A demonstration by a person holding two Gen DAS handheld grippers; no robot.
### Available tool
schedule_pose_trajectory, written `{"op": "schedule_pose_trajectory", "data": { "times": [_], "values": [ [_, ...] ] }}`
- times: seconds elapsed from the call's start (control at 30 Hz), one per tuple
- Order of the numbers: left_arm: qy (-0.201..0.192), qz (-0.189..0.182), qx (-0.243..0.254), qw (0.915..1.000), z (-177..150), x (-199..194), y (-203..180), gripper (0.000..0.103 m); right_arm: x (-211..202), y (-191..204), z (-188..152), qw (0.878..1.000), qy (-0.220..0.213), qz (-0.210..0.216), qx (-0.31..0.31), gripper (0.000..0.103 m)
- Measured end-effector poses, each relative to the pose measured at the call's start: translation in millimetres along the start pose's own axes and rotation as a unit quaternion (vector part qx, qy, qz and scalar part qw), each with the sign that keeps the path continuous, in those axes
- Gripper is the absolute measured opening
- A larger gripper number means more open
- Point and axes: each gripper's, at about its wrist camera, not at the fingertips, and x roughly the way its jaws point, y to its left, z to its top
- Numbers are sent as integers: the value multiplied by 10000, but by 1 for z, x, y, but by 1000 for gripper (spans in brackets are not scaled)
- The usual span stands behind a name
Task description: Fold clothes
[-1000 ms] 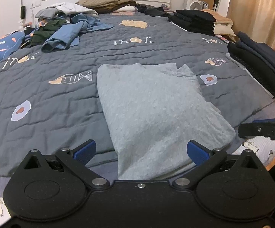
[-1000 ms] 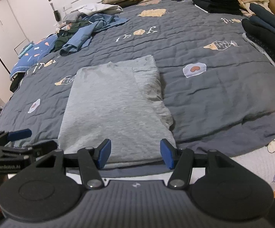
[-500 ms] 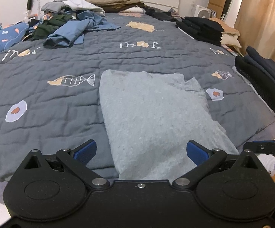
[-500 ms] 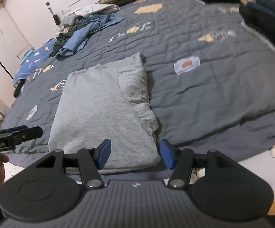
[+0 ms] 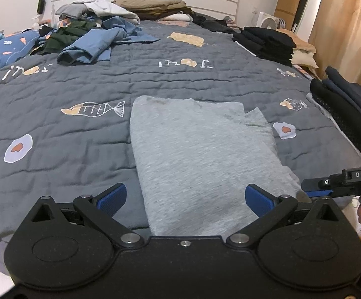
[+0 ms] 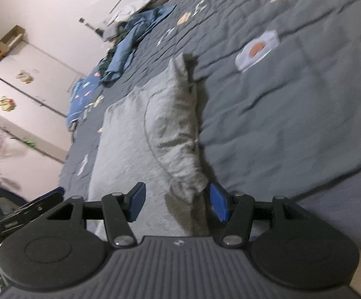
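Left wrist view: folded grey garment (image 5: 200,154) flat on quilt (image 5: 68,129), both grippers spread, empty.

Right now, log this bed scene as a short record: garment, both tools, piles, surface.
garment: grey folded top lying flat on the quilt, near the bed's front edge
left tool: open, jaws apart over the garment's near end, nothing gripped
right tool: open, jaws either side of the garment's near right corner, pads not pressing
unfolded pile: blue clothes heaped at far left
folded stacks: black stack at far right, dark stack at right edge
surface: grey quilt with fish and egg prints
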Motion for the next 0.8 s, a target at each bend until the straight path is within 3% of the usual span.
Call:
{"op": "schedule_pose_trajectory", "data": {
  "times": [0.4, 0.57, 0.67, 0.8],
  "values": [
    [112, 15, -47, 9999, -3, 5, 0, 102, 25, -11, 4, 9996, 159, 158, -142, 60],
    [126, 14, -42, 9999, -3, 5, -2, 102, 28, -3, -3, 9970, 115, 541, -544, 103],
    [127, 21, -33, 9999, -4, 5, -2, 103, 29, 4, -7, 9940, 154, 579, -918, 103],
    [106, 24, -83, 9999, -4, 3, 0, 103, 27, 4, -6, 9956, 130, 695, -619, 103]
  ]
}}
